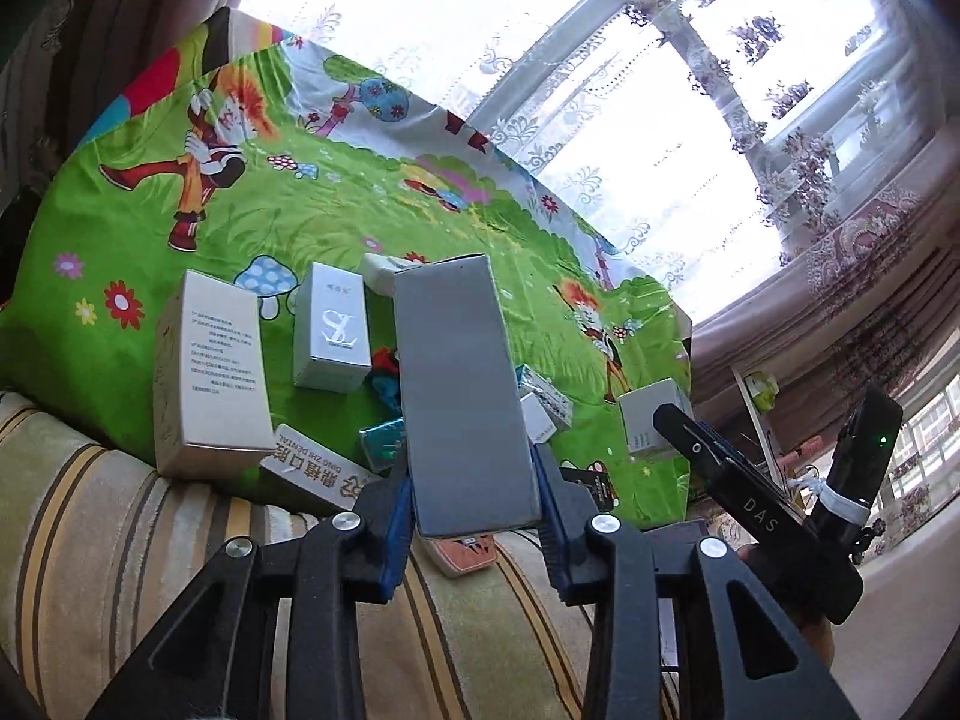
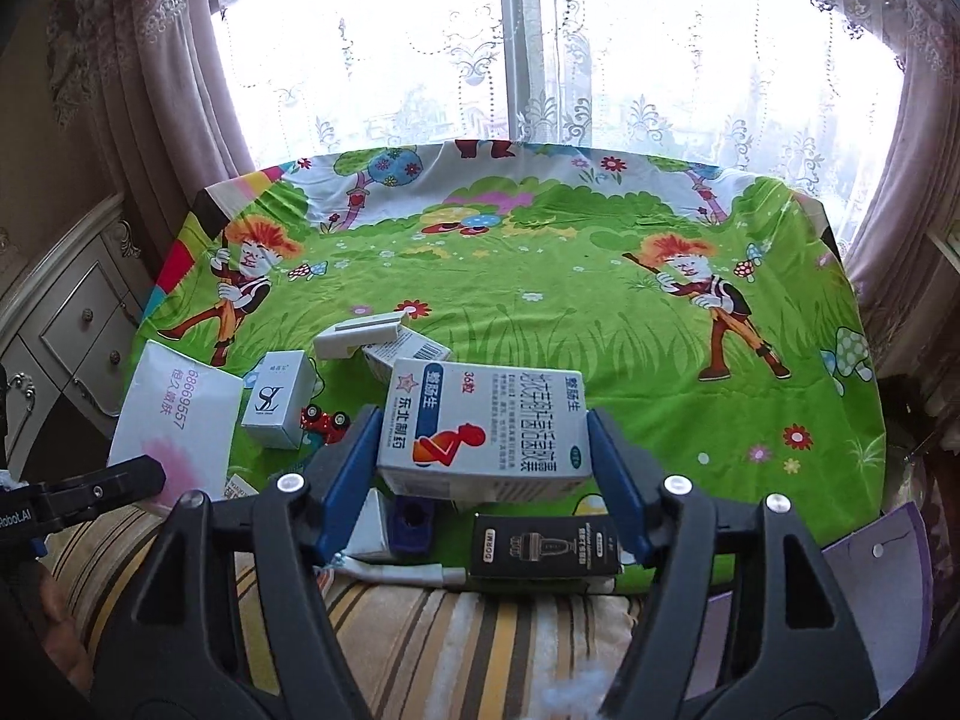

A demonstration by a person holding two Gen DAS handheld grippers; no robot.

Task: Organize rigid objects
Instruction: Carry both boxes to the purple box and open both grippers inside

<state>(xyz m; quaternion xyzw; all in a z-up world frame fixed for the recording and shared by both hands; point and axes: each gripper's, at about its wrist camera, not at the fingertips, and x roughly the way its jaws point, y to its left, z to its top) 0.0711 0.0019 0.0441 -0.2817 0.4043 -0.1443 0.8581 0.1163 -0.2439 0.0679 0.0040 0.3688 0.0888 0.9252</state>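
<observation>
My left gripper (image 1: 477,501) is shut on a tall grey box (image 1: 465,396) and holds it upright above the near edge of the cartoon cloth (image 1: 372,204). My right gripper (image 2: 483,468) is shut on a white medicine box (image 2: 486,426) with a red figure, held above the cloth (image 2: 540,276). A silver SL box (image 1: 333,333) stands on the cloth and also shows in the right wrist view (image 2: 279,399). A large white box (image 1: 204,372) stands at the left. A dental box (image 1: 318,471) lies below it.
A black box (image 2: 543,546), a blue item (image 2: 411,525), a red toy car (image 2: 324,420) and a white holder (image 2: 357,339) lie near the cloth's front. A striped cushion (image 2: 456,630) lies below. White drawers (image 2: 72,330) stand at the left. The right gripper shows in the left wrist view (image 1: 768,498).
</observation>
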